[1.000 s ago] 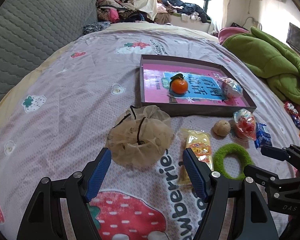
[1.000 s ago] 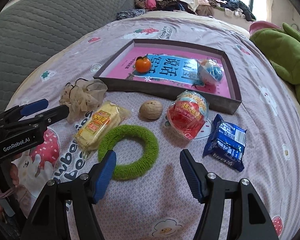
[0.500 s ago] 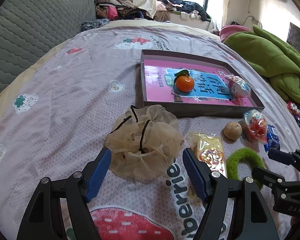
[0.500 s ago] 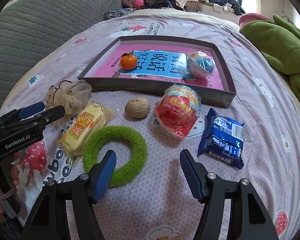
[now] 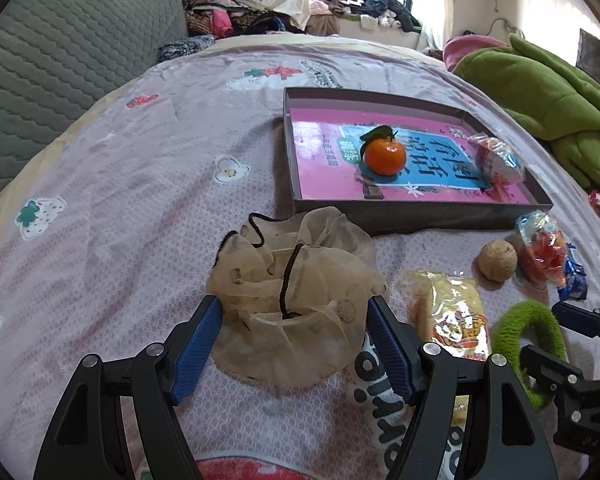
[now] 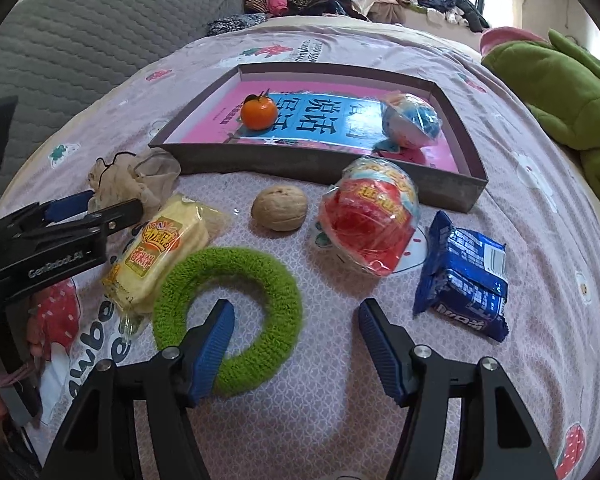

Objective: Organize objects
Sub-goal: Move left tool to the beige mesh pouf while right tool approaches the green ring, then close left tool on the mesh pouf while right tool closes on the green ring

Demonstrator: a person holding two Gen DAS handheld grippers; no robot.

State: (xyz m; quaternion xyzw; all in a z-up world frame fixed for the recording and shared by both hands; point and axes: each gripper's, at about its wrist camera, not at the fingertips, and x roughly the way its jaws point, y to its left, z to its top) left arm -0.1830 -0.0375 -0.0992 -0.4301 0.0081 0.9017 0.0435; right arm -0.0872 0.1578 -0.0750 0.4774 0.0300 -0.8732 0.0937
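Note:
A beige mesh scrunchie (image 5: pixel 300 276) lies on the bedspread in front of the dark tray (image 5: pixel 400 220). My left gripper (image 5: pixel 294 308) is open and straddles its near half, with a blue pad close on each side. A green fuzzy ring (image 6: pixel 268 276) lies by a yellow snack pack (image 6: pixel 160 256). My right gripper (image 6: pixel 296 312) is low over the ring. Its jaws are closing, the left finger inside the ring's hole and the ring's right side between the pads, which do not press on it. The tray holds a tangerine (image 6: pixel 259 113) and a wrapped ball (image 6: pixel 412 120).
A walnut (image 6: pixel 280 208), a red snack bag (image 6: pixel 368 220) and a blue packet (image 6: pixel 464 276) lie in front of the tray. A green blanket (image 5: pixel 540 96) is heaped at the right. A grey quilted cushion (image 5: pixel 60 64) stands at the left, and clothes are piled by the window.
My left gripper has moved forward and down, and its pads now flank the scrunchie. My right gripper has closed in on the green ring, its left finger now inside the hole.

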